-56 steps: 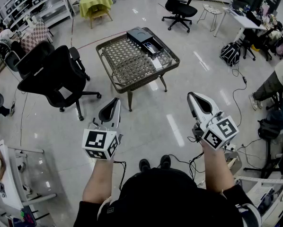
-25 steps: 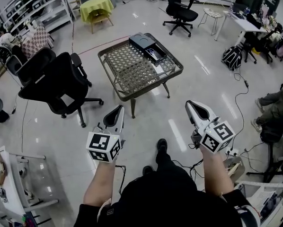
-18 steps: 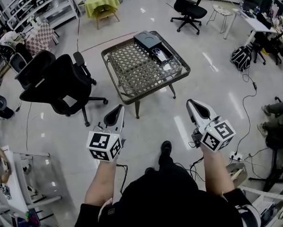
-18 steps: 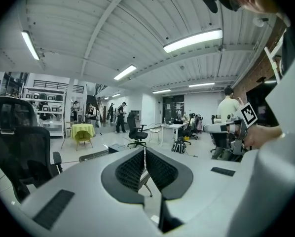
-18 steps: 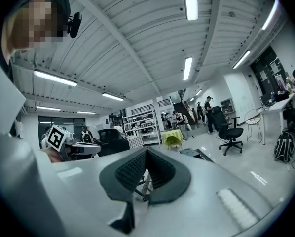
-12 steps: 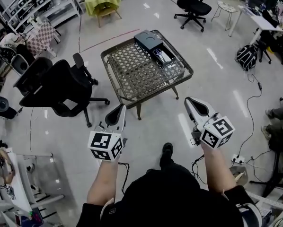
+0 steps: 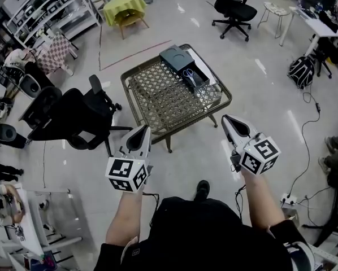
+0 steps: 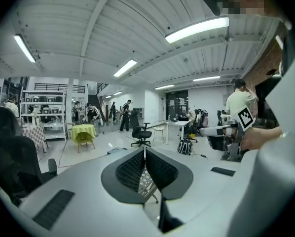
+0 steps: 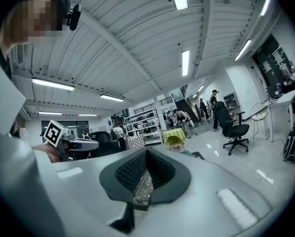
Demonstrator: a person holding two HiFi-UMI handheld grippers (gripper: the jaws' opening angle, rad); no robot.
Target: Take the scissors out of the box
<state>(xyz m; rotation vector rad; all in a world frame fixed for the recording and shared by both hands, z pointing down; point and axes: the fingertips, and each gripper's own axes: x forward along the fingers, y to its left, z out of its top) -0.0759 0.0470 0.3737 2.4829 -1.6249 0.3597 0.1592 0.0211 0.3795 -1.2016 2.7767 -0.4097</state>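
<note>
The scissors (image 7: 190, 75), with blue handles, lie in an open black box (image 7: 181, 65) at the far right corner of a wicker table (image 7: 157, 97). Both grippers are held out over the floor, short of the table's near edge and apart from it. My left gripper (image 7: 142, 131) is shut with nothing in it; its pads (image 8: 137, 166) meet at the tip. My right gripper (image 7: 229, 121) is likewise shut and empty, with pads (image 9: 137, 173) together. Each gripper shows in the other's view: the right gripper (image 8: 221, 131) and the left gripper (image 9: 74, 144).
A black office chair (image 7: 73, 113) stands just left of the table. Farther off are a yellow-green covered stool (image 7: 125, 4), another office chair (image 7: 234, 7), shelving (image 7: 50, 10), a backpack (image 7: 300, 69) and a floor cable (image 7: 304, 151) to the right.
The table and box have come nearer and lower in the head view as the person walked toward them. Both grippers stayed shut and held out in front.
</note>
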